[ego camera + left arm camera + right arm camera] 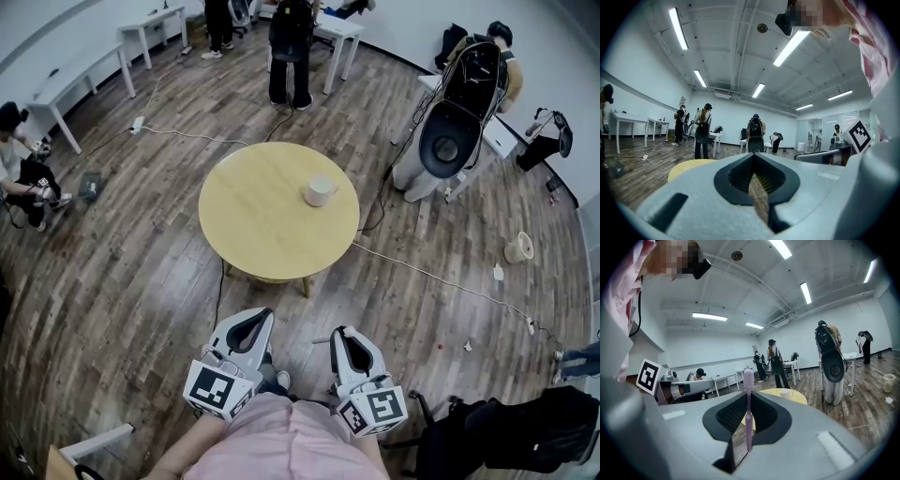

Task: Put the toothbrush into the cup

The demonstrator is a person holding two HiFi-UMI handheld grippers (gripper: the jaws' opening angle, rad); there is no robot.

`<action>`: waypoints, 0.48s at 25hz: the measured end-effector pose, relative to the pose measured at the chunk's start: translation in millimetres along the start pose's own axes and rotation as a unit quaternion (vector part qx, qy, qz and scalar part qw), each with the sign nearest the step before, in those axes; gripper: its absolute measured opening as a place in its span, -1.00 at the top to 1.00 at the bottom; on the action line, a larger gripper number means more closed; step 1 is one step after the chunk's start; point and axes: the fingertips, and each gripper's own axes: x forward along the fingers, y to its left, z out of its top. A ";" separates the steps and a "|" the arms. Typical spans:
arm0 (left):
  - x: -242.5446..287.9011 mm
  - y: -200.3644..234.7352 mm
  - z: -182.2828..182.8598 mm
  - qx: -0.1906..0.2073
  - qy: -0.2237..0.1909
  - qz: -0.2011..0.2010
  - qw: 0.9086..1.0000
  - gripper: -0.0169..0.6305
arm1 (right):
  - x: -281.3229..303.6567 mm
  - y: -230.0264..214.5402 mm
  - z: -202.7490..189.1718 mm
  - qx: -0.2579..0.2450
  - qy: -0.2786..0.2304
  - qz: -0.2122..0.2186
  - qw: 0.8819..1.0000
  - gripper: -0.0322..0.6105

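Note:
A round yellow table stands ahead on the wood floor, with a white cup upright near its right side. Both grippers are held close to the person's body, well short of the table. My right gripper is shut on a pink toothbrush, which stands upright between the jaws, its head above them. The cup and table show beyond it in the right gripper view. My left gripper has its jaws together with nothing in them. The left gripper view shows the table edge at left.
A white cable runs across the floor right of the table. A white and black machine stands at the back right. People stand by white desks at the back; one sits at left. A paper cup lies on the floor.

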 end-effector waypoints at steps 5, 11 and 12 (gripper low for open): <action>20.5 20.9 9.7 0.004 0.003 -0.016 1.000 0.95 | 28.6 -5.6 12.9 0.001 -0.008 -0.010 1.000 0.79; 40.2 49.9 19.8 0.011 -0.002 -0.027 1.000 0.95 | 59.7 -9.5 23.0 0.002 -0.021 -0.022 1.000 0.79; 43.0 54.1 20.7 0.013 -0.002 -0.028 1.000 0.96 | 63.9 -10.0 23.9 0.002 -0.023 -0.024 0.999 0.79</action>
